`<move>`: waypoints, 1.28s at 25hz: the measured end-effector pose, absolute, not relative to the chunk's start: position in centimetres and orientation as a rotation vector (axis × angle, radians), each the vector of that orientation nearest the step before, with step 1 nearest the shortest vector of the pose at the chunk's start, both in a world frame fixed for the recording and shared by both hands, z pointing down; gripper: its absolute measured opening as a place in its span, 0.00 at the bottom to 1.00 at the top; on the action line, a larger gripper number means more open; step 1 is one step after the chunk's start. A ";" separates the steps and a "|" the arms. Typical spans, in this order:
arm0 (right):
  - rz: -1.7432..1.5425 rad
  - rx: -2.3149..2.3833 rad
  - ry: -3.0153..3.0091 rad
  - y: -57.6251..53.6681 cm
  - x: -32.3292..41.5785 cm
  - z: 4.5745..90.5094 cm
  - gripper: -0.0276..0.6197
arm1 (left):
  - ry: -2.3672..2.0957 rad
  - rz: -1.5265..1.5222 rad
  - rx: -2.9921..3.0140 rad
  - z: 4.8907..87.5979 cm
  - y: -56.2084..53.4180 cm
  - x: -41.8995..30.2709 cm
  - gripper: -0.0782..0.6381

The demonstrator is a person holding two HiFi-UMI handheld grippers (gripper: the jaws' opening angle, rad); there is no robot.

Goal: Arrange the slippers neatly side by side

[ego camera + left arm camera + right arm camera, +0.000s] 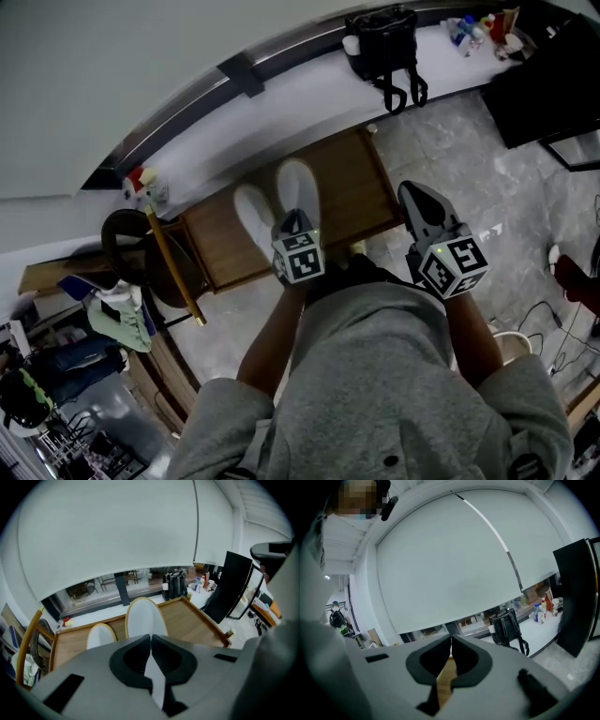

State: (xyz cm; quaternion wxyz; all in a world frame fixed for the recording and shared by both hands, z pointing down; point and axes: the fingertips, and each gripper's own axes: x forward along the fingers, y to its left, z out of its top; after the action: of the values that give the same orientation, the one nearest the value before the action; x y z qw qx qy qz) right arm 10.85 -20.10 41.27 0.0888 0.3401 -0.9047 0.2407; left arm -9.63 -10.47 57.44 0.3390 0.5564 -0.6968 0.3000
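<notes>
Two white slippers lie side by side, toes away from me, on a low wooden table [347,183]. The left slipper [253,217] [101,635] sits a little nearer than the right slipper [298,186] [143,617]. My left gripper [293,225] [150,638] hovers over the heel end of the right slipper with its jaws shut; white shows through the slot behind the tips, and no grip can be seen. My right gripper [411,194] [451,642] is off the table's right edge, above the floor, jaws shut and empty.
A black bag [382,42] [506,626] and bottles [466,28] stand on the white ledge behind the table. A wooden chair [141,253] with clutter is at the left. A dark cabinet [539,70] is at the right, and cables lie on the tiled floor [469,159].
</notes>
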 end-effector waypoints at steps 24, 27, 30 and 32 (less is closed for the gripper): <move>0.670 0.997 -2.661 -19.3 9.5 40.8 0.08 | -1.769 0.750 1.213 63.0 -8.5 -15.3 0.14; 0.668 0.995 -2.661 -19.3 9.6 40.8 0.08 | -1.781 0.734 1.211 63.0 -8.8 -15.4 0.14; 0.660 0.988 -2.658 -18.9 9.6 40.8 0.08 | -1.787 0.735 1.207 63.0 -8.9 -15.6 0.14; 0.657 0.987 -2.657 -18.8 9.7 40.8 0.08 | -1.789 0.733 1.193 63.0 -8.8 -15.7 0.14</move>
State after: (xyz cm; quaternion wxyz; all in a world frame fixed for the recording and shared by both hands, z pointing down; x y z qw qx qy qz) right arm 9.69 -18.79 40.85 0.1156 0.3370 -0.9071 0.2241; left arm -15.72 -8.76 63.04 0.4213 0.4762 -0.7142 0.2927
